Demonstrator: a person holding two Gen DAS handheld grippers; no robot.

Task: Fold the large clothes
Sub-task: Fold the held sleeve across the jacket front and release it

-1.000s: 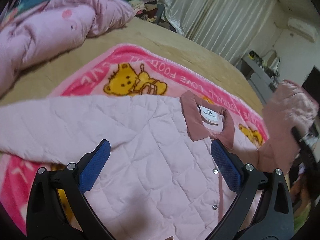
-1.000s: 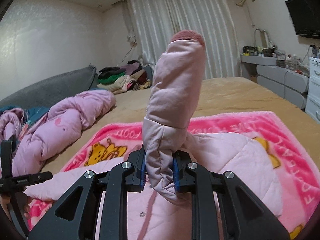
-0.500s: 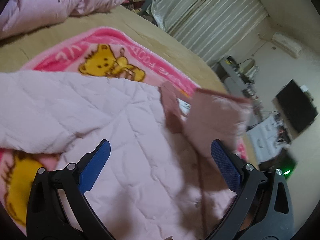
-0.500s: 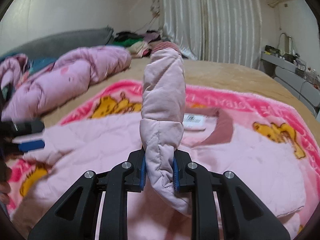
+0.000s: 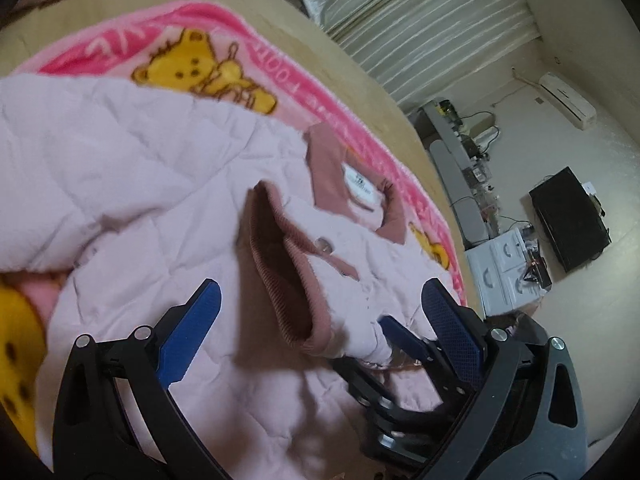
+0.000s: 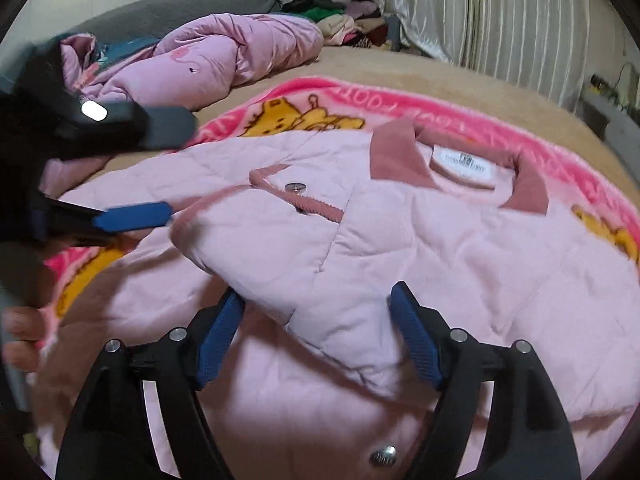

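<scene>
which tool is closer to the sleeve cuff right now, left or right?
Left. The left tool is open with the cuff just ahead between its fingers. The right tool, open, straddles the sleeve further up, away from the cuff.

Soft indoor light, strong fisheye bending at edges, motion blur, dark vignette corners.

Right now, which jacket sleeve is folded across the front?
The right-side sleeve, the one between the open right gripper fingers: it lies across the jacket chest, cuff near the collar. The other sleeve lies spread sideways, unfolded.
</scene>
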